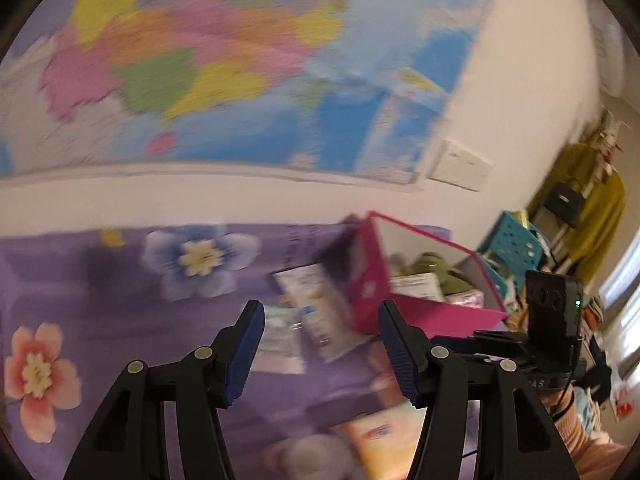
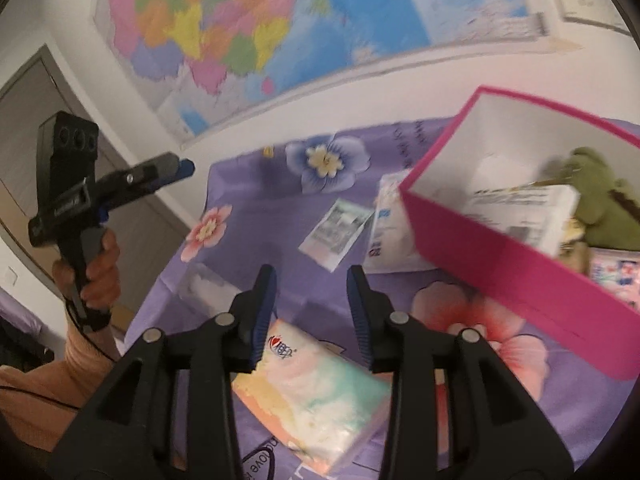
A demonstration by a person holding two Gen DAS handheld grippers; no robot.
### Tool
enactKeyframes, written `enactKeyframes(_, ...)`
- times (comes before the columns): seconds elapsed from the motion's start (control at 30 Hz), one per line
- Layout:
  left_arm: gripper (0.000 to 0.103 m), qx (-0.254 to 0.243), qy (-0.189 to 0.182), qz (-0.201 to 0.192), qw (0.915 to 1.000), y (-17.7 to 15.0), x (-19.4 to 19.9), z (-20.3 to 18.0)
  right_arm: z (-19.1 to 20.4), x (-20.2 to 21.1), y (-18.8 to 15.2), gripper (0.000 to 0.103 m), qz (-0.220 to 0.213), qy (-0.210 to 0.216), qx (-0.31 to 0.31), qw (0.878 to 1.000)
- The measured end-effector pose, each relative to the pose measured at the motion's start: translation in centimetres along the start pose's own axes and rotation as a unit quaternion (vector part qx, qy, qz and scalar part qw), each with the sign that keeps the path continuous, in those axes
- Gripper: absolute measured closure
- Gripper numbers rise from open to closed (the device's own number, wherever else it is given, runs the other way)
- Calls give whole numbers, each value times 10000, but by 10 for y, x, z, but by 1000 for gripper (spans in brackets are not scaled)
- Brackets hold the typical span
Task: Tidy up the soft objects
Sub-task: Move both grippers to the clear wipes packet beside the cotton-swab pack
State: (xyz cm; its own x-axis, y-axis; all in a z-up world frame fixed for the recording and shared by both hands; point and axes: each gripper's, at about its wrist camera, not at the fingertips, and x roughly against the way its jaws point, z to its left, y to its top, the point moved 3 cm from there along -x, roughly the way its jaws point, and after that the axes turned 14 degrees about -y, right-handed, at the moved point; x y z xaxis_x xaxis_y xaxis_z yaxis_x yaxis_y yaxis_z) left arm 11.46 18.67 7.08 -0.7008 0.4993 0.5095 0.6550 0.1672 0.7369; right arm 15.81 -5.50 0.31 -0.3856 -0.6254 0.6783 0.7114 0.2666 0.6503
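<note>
A pink box (image 2: 516, 280) (image 1: 370, 280) stands on the purple flowered cloth (image 2: 248, 240), holding a green plush toy (image 2: 596, 196) and a white packet (image 2: 520, 208). A pastel tissue pack (image 2: 312, 392) lies right under my right gripper (image 2: 312, 276), which is open and empty. A small grey-green packet (image 2: 336, 232) and a white pack (image 2: 390, 236) lie left of the box. My left gripper (image 1: 320, 316) is open and empty above those packets (image 1: 280, 332); it also shows from the side in the right wrist view (image 2: 176, 170).
A coloured map (image 2: 248, 32) hangs on the white wall behind. A grey door (image 2: 36, 128) is at the left. Turquoise crates (image 1: 516, 248) and yellow clothing (image 1: 592, 208) stand to the right. A grey soft object (image 1: 316, 456) lies near the cloth's front.
</note>
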Motion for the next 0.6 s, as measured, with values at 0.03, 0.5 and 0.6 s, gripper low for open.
enactKeyframes(0.03,43,67,108,40,9999,-2,0,13,3,-7,1,64,70,1,31,10000)
enactKeyframes(0.5,47,880,262,1166,9889,-56,-76,117,29,-123,20,64,1194,-312,213,9921)
enactKeyframes(0.6,49,791,186,1302,9882,-60,-89,116,26,-139,26,64,1316,-433,140,9903)
